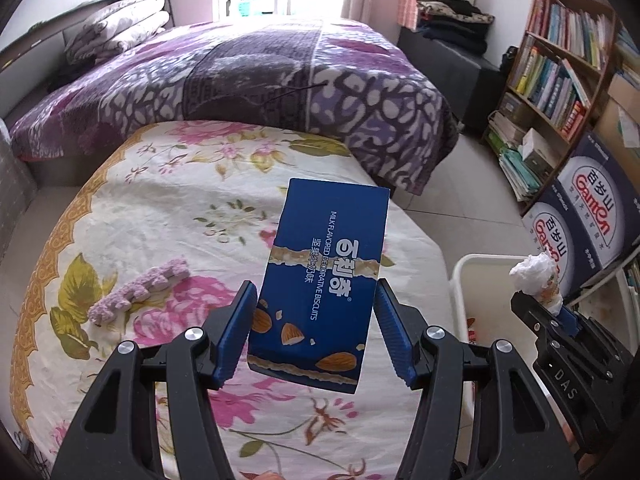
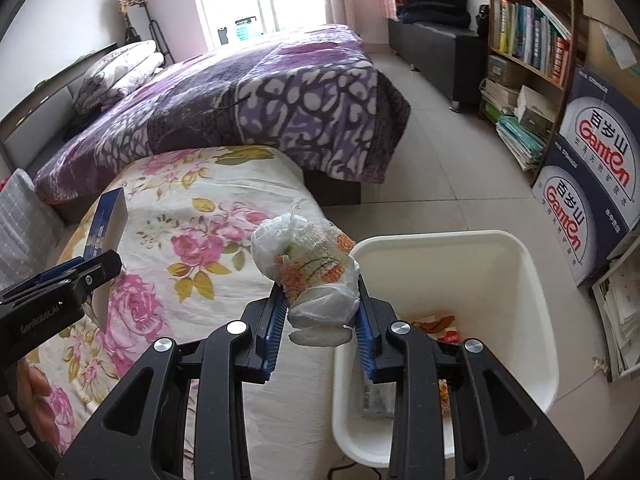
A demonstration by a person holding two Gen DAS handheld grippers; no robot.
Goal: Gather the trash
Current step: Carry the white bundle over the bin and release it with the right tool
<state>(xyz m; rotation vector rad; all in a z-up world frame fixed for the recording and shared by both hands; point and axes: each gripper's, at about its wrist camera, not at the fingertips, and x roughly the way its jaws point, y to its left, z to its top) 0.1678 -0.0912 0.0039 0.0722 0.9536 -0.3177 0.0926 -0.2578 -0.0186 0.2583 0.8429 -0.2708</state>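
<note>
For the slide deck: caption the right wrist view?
Right gripper carries crumpled plastic wrapper toward white bin.

The white bin's (image 1: 472, 276) inside is hidden in the left view.

Both wrist views look steeply down past their own fingers, close above the floral bed (image 1: 168, 208) (image 2: 224, 216); they share it (the white bin (image 1: 460, 280) (image 2: 436, 240) at four o'clock).
</note>
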